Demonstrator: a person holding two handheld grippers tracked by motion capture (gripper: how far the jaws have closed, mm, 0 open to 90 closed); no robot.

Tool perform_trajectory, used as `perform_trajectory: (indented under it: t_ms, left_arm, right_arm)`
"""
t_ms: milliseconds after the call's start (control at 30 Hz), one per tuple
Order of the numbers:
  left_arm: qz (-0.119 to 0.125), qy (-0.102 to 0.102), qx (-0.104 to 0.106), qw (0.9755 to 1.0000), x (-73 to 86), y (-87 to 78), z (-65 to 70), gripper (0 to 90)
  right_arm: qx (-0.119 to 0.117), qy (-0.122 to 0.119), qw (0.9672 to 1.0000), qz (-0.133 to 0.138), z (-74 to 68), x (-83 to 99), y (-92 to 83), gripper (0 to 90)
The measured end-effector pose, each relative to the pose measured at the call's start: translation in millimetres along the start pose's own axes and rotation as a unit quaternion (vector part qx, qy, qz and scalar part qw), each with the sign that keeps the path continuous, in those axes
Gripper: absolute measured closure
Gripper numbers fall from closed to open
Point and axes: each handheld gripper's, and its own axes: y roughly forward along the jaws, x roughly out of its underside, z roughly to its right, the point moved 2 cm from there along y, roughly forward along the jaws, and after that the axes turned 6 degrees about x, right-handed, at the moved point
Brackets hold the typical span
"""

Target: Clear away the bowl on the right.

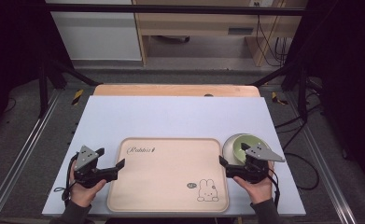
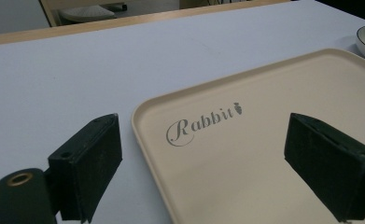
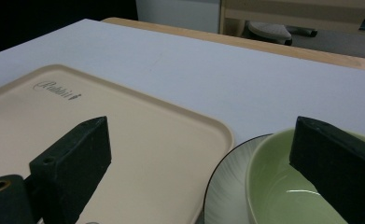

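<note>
I count one tray [image 1: 168,186], one green bowl [image 1: 240,148] and one plate [image 1: 228,148] under it on my surface [image 1: 171,116]. I hold two grippers, left [image 1: 116,169] and right [image 1: 225,166].

White board [image 1: 171,116]: lying flat over a wooden table [image 1: 175,90], whose far edge is showing beyond it.
Black frame [image 1: 171,9]: crossing the top, with posts slanting down at both sides.
Metal rail [image 1: 26,144]: running along the grey floor [image 1: 180,74] at the left.
Striped tape markers [image 1: 77,95]: sitting on the floor near the far table corners.
White cabinet [image 1: 96,32] and wooden desk [image 1: 194,23]: standing side by side at the back.
Black cables [image 1: 269,42]: hanging beside the desk.
</note>
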Motion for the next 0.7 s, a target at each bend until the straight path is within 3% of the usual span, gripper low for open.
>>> perform_trajectory:
  t_ms: [700]
  left_arm:
    - [-0.001,-0.004,-0.001,1.0,0.5,1.6,-1.5,11.0]
  right_arm:
    - [0.026,0.018,0.9995,-0.002,18.1,-2.9,-7.6,5.8]
